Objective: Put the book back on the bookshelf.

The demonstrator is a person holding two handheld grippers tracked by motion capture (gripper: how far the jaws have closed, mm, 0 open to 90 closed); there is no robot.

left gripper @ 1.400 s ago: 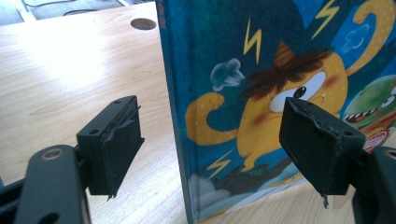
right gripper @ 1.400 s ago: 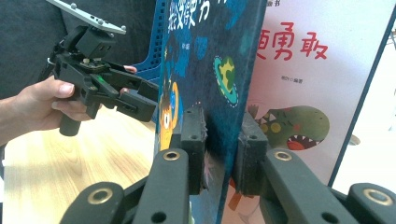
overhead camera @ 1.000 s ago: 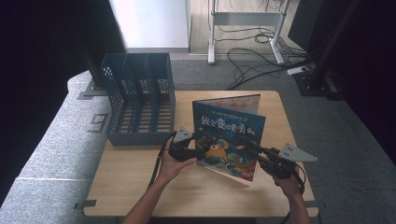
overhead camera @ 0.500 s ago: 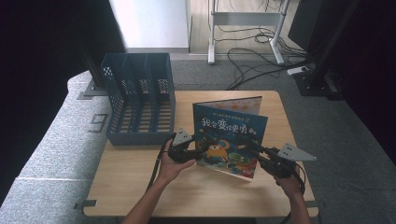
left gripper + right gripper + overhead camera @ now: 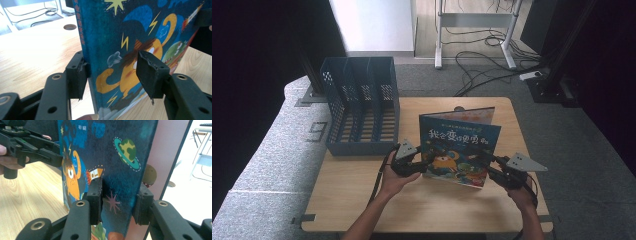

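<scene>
moved: picture book (image 5: 459,150) now stands more upright on the wooden table (image 5: 362,200) | left gripper (image 5: 416,161): jaws have just been closing, half-open astride the spine edge, gap at one pad | right gripper (image 5: 492,161): jaws have just been opening, loosely straddling the open edge

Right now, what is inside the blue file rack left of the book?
The blue file rack shows bare slatted floors in its compartments, nothing stored. Its near wall hides the front strip of each compartment, so that part cannot be checked.
</scene>
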